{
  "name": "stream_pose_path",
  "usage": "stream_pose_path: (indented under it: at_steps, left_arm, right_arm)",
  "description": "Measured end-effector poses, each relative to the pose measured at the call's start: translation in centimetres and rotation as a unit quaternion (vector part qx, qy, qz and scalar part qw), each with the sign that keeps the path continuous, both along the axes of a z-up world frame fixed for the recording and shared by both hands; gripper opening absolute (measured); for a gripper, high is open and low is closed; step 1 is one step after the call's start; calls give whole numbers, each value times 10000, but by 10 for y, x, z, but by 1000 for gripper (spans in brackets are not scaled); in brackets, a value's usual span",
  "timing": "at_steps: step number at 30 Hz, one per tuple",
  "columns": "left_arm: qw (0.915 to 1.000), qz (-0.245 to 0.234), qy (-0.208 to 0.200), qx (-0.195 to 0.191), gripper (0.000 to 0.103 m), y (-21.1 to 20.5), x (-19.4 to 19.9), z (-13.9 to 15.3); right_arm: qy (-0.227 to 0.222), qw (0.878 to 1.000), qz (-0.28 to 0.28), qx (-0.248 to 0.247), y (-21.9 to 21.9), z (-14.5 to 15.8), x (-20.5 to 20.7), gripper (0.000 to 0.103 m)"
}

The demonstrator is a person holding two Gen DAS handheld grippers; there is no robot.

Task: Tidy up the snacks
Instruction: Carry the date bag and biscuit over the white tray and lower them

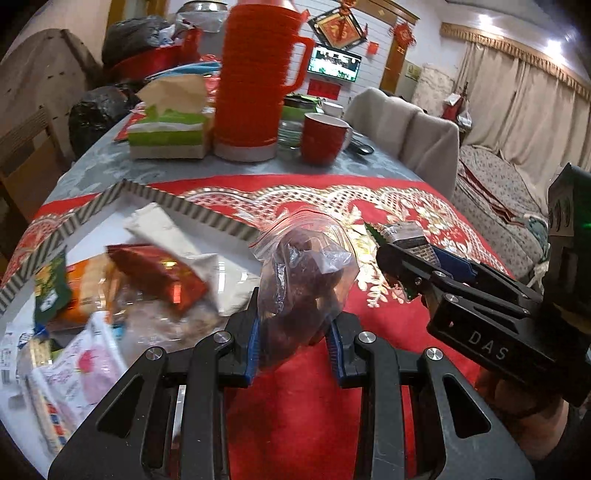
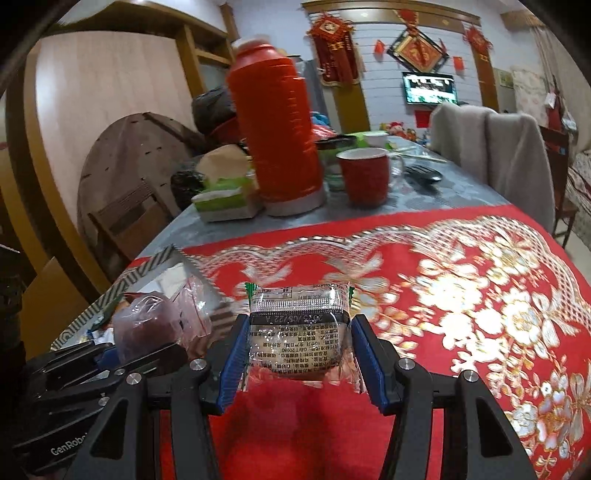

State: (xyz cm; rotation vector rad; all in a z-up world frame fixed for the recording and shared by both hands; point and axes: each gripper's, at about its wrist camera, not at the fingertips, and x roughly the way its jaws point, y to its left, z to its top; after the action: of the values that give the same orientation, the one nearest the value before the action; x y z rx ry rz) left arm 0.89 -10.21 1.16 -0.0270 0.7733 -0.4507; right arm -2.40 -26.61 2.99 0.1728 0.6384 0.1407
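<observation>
Clear snack packet (image 2: 298, 332) between right jaws

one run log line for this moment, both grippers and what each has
left gripper: jaws shut on zip bag of dried fruit | right gripper: jaws shut on wrapped cake | both above red tablecloth | snack tray at left

I see warm indoor light, ceiling lamps (image 1: 554, 26) glaring top right; motion blur smears both views, edges bowed and dark.

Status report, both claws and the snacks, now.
Left claw shut on zip bag of dark snacks. Right claw shut on clear-wrapped cake. Both above red cloth, tray left. Nothing blocking.
</observation>
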Motion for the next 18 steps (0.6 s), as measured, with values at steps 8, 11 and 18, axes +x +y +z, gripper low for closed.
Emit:
stream_pose_path:
  at_steps: [8,11,18]
  left_arm:
    - [9991,373,32,-183,29,44,-2,4]
    - [9984,513,79,-206,29,60,-5,5]
    - [9941,1070,108,-145,29,111,-13,8]
  right_arm:
    - [-141,9986,465,-231,50,15,9,54]
    - [-192,9973,667,-253,69,19,10,54]
    - [-184,9915,1232,-365,121,21,15,54]
